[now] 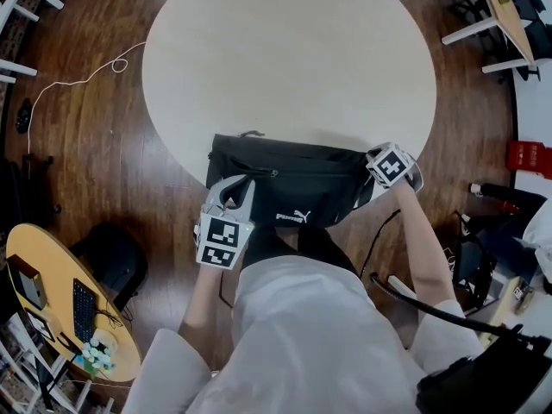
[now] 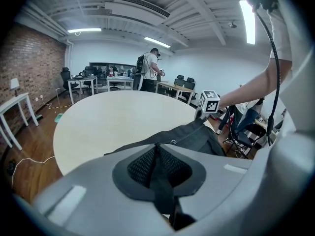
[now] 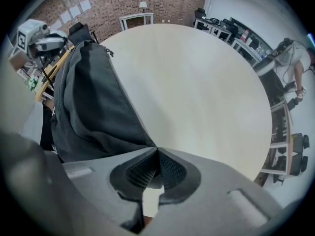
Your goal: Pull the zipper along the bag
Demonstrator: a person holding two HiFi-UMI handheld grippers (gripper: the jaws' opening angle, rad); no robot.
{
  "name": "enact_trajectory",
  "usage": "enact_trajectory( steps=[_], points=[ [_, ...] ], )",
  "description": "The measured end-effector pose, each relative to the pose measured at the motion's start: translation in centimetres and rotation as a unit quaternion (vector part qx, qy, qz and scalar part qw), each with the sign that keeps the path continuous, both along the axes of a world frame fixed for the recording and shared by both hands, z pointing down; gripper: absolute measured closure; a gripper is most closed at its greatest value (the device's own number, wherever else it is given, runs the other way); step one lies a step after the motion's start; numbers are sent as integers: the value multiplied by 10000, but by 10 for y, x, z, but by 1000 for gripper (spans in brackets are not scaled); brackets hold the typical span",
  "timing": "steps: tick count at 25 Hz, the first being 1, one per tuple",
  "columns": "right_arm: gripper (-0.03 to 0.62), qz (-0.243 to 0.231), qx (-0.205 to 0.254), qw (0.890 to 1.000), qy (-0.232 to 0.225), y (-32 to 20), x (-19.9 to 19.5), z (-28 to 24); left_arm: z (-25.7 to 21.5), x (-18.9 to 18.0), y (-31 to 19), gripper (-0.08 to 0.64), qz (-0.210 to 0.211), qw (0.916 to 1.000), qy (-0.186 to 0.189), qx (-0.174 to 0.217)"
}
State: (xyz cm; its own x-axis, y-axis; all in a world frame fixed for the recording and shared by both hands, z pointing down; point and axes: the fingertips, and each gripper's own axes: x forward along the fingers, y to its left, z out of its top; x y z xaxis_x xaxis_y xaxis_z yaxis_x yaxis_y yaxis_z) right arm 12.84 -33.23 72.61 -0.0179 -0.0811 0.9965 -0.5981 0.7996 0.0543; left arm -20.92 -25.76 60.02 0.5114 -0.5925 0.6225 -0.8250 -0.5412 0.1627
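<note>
Pulling the zipper point(image 1: 259, 173) along the bag point(image 1: 302, 188) looks like the step now. Bag is black & lies mid-frame in the head view, on the near edge of the round table point(image 1: 285, 59), w/ its lower part hanging off the edge. Left gripper point(image 2: 156, 146) has its jaws clenched on a thin black strip point(image 2: 163, 186), prob. the zipper's pull. Right gripper point(image 3: 156, 149) is at the bag's right corner, pointing down. Its jaws are pressed together at the tips & the bag's corner runs right into them, so I think it's pinching the cloth there.

How to do it well:
- Pin the right corner down so the bag is stretched & flat.
- Pull the strip in a straight line along the zipper's track, low & close to the bag, not up.
- Go slow. If the cloth bunches up, the slider may jam.
- Squeeze the strip tight so it can't slip out of the pads.

Other stuff:
- A black cable point(image 1: 414, 304) hangs by the right arm, near the bag's right side. It could catch, so watch it.
- A small round desk point(image 1: 34, 248) w/ a keyboard point(image 1: 84, 310) sits lower left, well apart.
- A white cord point(image 1: 82, 80) lies on the floor upper left.
- A red thing point(image 1: 528, 156) sits at the right edge.
- A person point(image 2: 147, 70) stands far back in the left gripper view.

None of these is in the zipper's path.
</note>
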Motion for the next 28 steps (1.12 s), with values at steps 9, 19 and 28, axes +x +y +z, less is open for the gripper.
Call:
enact_trajectory(
  steps=[9, 19, 28],
  points=[
    [601, 41, -145, 9996, 243, 5, 0, -1, 7, -64, -11, 518, -577, 9983, -33, -34],
    [601, -5, -136, 9989, 452, 2, 2, 0, 35, -112, -34, 517, -1122, 9935, 74, -155],
    [601, 142, -12, 9988, 461, 2, -1, 1, 89, -129, -79, 515, -1382, 9895, 195, -366]
  ],
)
